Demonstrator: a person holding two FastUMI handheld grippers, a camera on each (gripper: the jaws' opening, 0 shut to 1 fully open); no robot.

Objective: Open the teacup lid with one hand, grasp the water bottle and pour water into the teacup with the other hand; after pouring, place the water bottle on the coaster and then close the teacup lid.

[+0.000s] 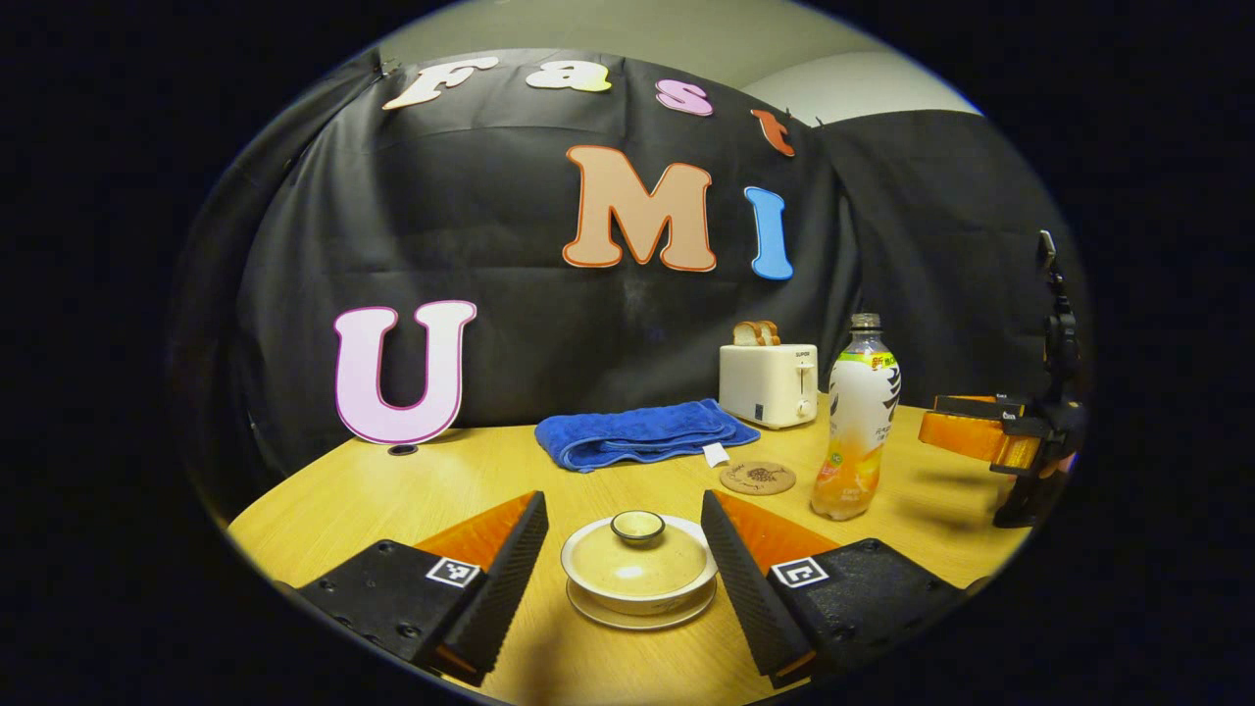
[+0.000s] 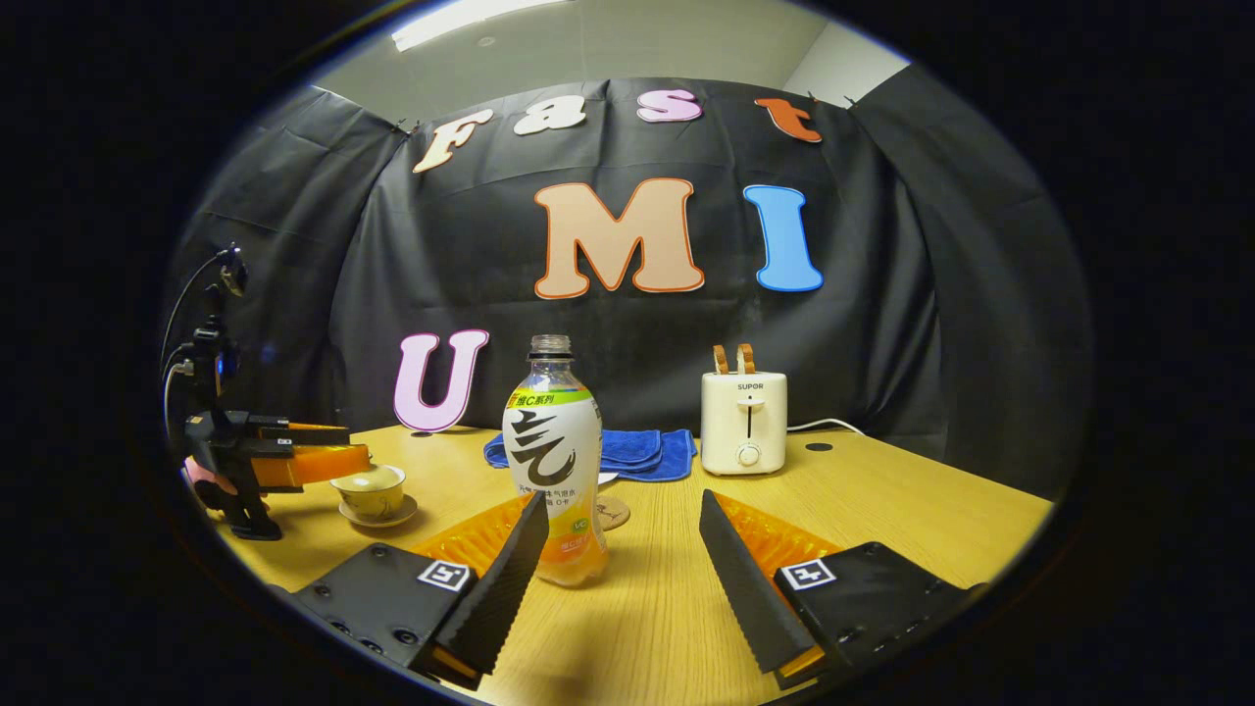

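Both jaws are standing wide open. Left gripper (image 1: 625,534) is framing the lidded teacup (image 1: 638,572) between its fingers; right gripper (image 2: 623,549) is facing the bottle (image 2: 554,461), just left of its gap.

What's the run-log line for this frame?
left gripper: open, straddling lidded teacup | right gripper: open, near water bottle | coaster: bare | stage: pre-grasp

We saw a black cloth wall (image 2: 882,324) behind the wooden table (image 2: 912,510), a ceiling light (image 2: 461,18) glowing above.
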